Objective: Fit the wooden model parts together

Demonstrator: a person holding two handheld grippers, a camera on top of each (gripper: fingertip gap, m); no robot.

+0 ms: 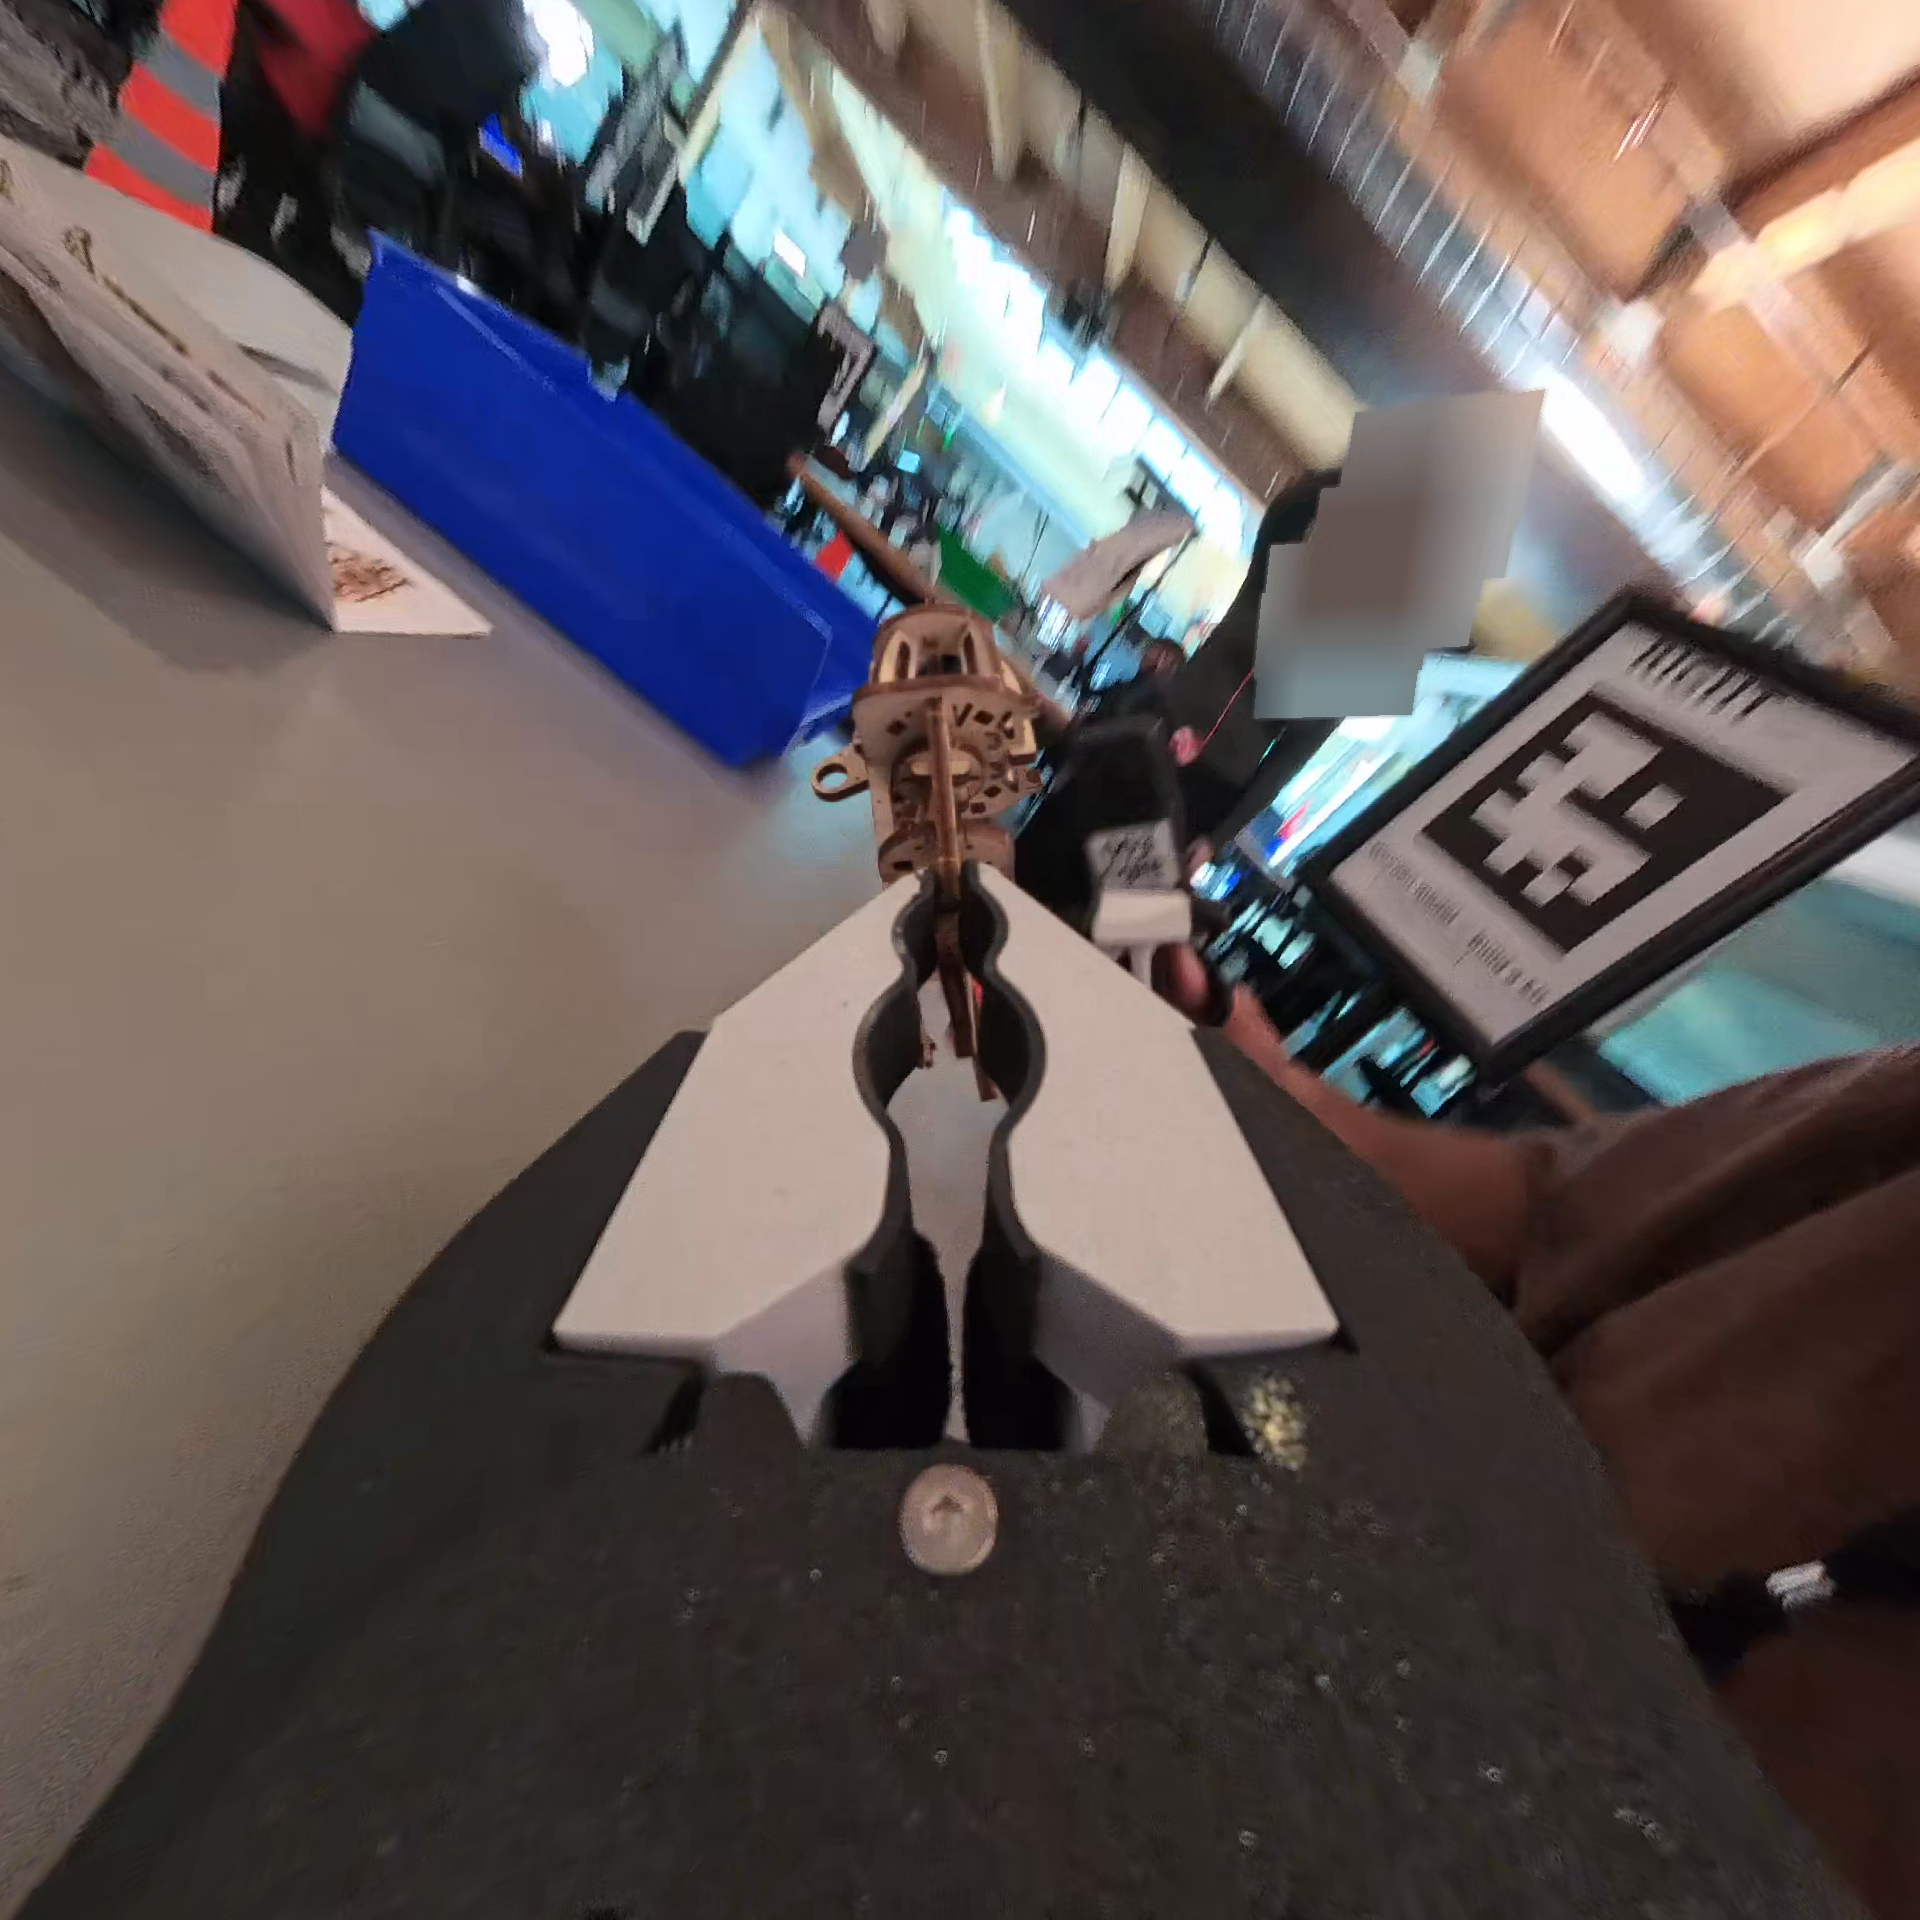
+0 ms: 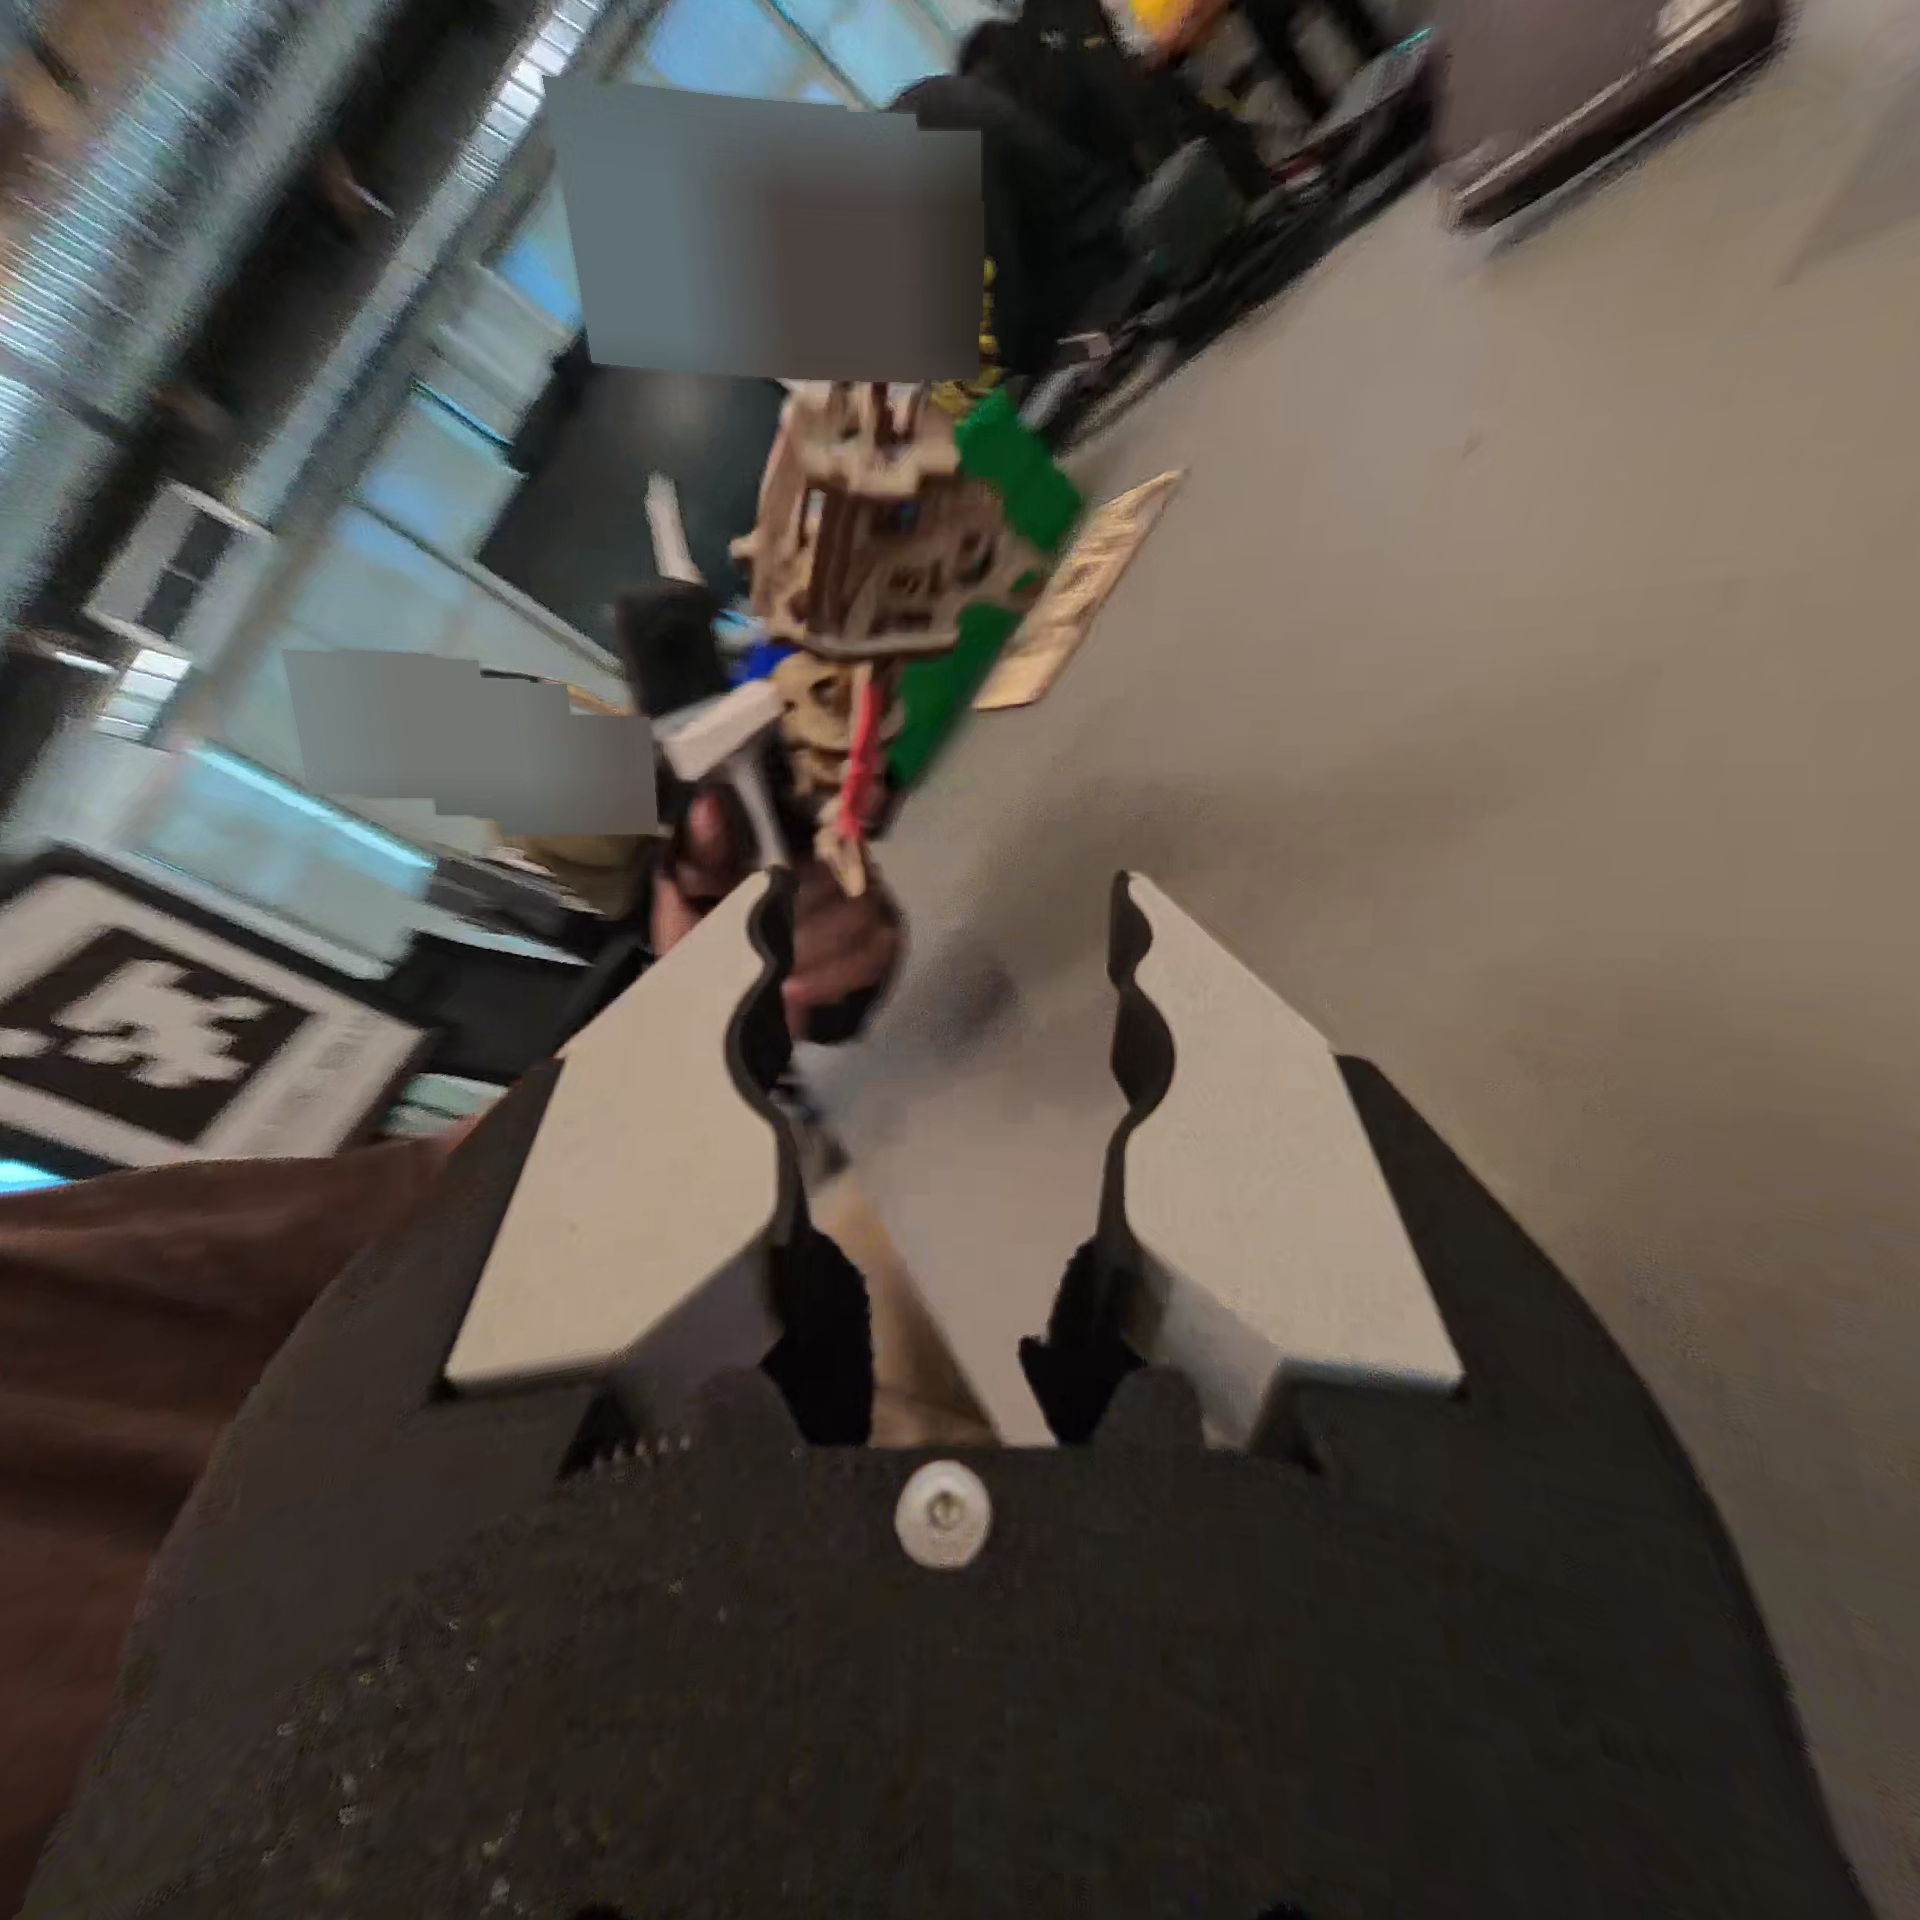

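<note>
My left gripper [image 1: 940, 883] is shut on a thin wooden stem of the light-brown wooden model [image 1: 940, 769], which sticks out beyond the fingertips above the grey table [image 1: 312, 935]. In the right wrist view the same model [image 2: 862, 551] appears blurred ahead, with green parts [image 2: 1013, 478] and a red strip [image 2: 862, 774], held by the other gripper's white fingers [image 2: 717, 732]. My right gripper [image 2: 948, 894] is open and empty, a short way in front of the model. It also shows in the left wrist view [image 1: 1132, 914], just right of the model.
A blue bin [image 1: 582, 499] and a white box [image 1: 156, 384] stand on the table to the left. A framed black-and-white marker board [image 1: 1600, 821] stands at the right. A flat wooden sheet [image 2: 1091, 582] lies on the table behind the model. Brown sleeves [image 1: 1714, 1299] are close by. The grippers' ends are close to 10 cm from one another.
</note>
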